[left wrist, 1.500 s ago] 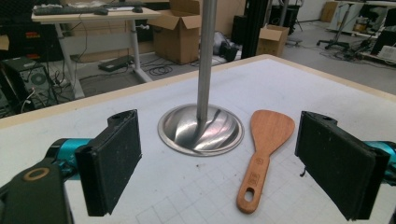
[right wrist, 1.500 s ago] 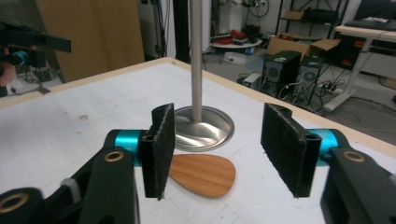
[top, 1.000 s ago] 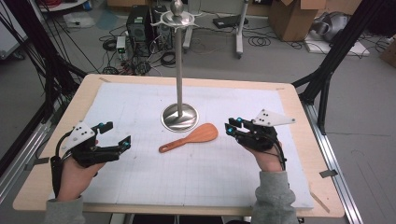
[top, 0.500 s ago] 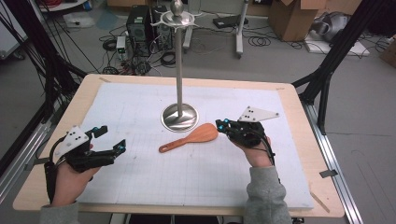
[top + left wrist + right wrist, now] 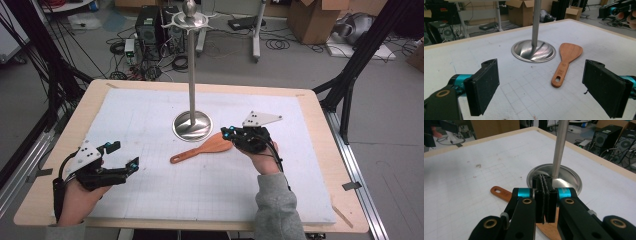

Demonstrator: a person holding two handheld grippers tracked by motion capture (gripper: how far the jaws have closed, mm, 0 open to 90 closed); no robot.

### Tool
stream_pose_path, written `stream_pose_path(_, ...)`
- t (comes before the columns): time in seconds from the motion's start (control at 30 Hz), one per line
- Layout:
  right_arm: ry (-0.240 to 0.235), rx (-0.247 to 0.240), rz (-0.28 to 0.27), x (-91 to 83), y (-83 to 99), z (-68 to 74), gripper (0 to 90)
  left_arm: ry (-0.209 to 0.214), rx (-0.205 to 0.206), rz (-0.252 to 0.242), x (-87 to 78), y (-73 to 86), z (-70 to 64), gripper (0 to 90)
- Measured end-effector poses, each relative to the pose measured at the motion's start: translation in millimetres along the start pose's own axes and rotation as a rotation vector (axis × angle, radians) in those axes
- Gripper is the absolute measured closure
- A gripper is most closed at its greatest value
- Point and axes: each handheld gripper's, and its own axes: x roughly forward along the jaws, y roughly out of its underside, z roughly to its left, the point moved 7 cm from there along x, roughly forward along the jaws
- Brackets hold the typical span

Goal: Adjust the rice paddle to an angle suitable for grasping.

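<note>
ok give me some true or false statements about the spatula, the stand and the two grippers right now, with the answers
1. The wooden spatula lies flat on the white mat, beside the metal stand. True.
2. The left gripper is shut on the spatula's handle. False: its jaws stand wide apart, short of the spatula and touching nothing.
3. The right gripper has its jaws pressed together. True, with the spatula's blade below them.
4. The spatula hangs from a hook at the top of the stand. False: it lies on the mat.
5. The spatula's handle has a hole at its end. True, as the left gripper view shows.
</note>
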Motion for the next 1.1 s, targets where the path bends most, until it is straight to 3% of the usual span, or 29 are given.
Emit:
stream_pose_path(0.3,-0.028,-0.007,0.042,28.0,3.0,3.7,89.4,-0.024,-0.010,0.007,-10.2,5.0,2.9,14.4)
stream_pose_path(0.47,-0.040,-0.021,0.052,42.1,4.9,5.1,89.5,0.020,-0.010,0.013,-12.5,7.7,-2.8,14.1)
stream_pose_path(0.6,-0.051,-0.032,0.052,49.3,3.5,7.9,89.5,0.012,-0.012,0.016,-13.2,10.2,-3.4,14.1)
stream_pose_path(0.87,-0.061,-0.015,0.144,79.2,23.2,0.0,89.5,0.003,-0.015,0.021,-15.7,11.9,-3.0,14.2)
stream_pose_path(1.1,-0.061,-0.019,0.181,92.8,30.4,0.1,89.5,-0.001,-0.014,0.032,-15.8,13.9,-2.1,14.2)
